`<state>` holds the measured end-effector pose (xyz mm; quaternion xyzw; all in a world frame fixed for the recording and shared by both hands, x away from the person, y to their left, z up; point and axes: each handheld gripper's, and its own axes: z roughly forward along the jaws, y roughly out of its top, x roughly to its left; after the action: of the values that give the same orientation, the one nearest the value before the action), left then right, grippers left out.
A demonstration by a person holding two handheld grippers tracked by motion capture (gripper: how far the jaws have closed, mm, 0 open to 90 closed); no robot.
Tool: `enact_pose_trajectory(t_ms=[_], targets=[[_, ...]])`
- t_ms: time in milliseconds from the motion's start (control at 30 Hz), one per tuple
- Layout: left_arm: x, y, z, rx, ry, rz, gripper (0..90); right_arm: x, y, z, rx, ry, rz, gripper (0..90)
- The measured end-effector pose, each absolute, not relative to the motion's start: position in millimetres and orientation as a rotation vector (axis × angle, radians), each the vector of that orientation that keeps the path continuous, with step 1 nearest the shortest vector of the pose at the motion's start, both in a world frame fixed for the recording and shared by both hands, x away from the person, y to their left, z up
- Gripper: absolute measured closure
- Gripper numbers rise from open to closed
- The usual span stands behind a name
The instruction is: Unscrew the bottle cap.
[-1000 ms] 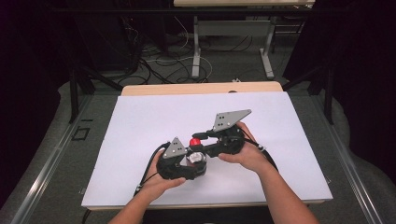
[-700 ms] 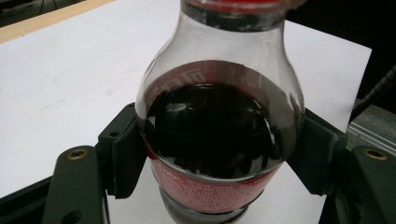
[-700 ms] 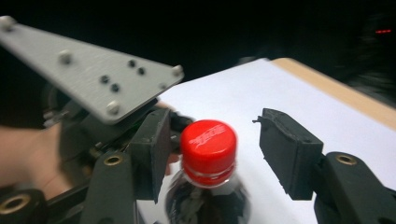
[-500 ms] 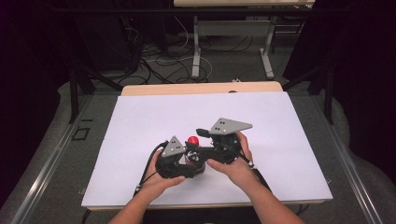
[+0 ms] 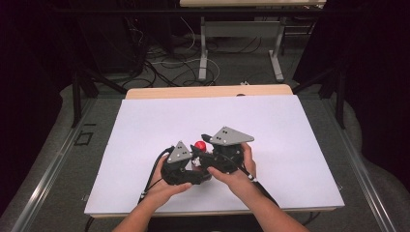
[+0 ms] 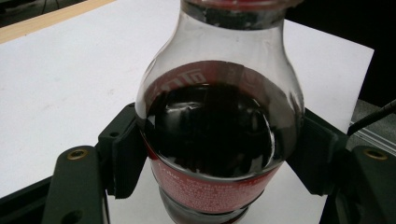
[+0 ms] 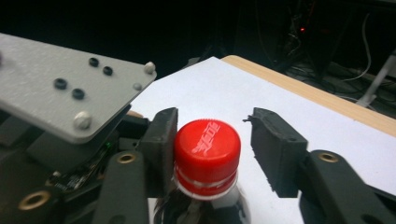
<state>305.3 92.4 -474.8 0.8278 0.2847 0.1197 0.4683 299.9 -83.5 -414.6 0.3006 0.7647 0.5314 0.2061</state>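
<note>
Your left gripper is clamped on the bottle: in the left gripper view both black pads press the round lower body from either side, one against the red label at the left, the other at the right, with the dark drink filling the glass between them. The bottle stands upright on the table inside that grip, its long axis running straight up from the white top, the neck rising above the jaws and the cap uppermost.

Your right gripper sits at the top of the same bottle, with the red cap between its jaws. In the right gripper view one pad lies against the side of the cap, while the other stands off from it with white table showing in the gap, so the cap is not pinched. These jaws have just been closing, with the cap between them. The grey plate of your left gripper lies just beside the cap in that view.

From above, the cap shows as a red spot between the two grey plates, your left gripper just to its left and your right gripper just to its right, both hands close together. The bottle stands near the table's front edge, a little left of its middle, well apart from the wooden strip along the far edge.
</note>
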Motion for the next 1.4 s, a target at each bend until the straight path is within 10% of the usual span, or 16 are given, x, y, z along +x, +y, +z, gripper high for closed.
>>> enact_pose_trajectory(t_ms=[900,1400], targets=[[303,91,-475,2.026,0.663,0.273,29.8,341,-111,-402,0.396,2.558,1.61,61.2],[305,93,-474,2.022,0.695,0.288,29.8,318,-106,-399,0.763,2.333,1.623,45.6]])
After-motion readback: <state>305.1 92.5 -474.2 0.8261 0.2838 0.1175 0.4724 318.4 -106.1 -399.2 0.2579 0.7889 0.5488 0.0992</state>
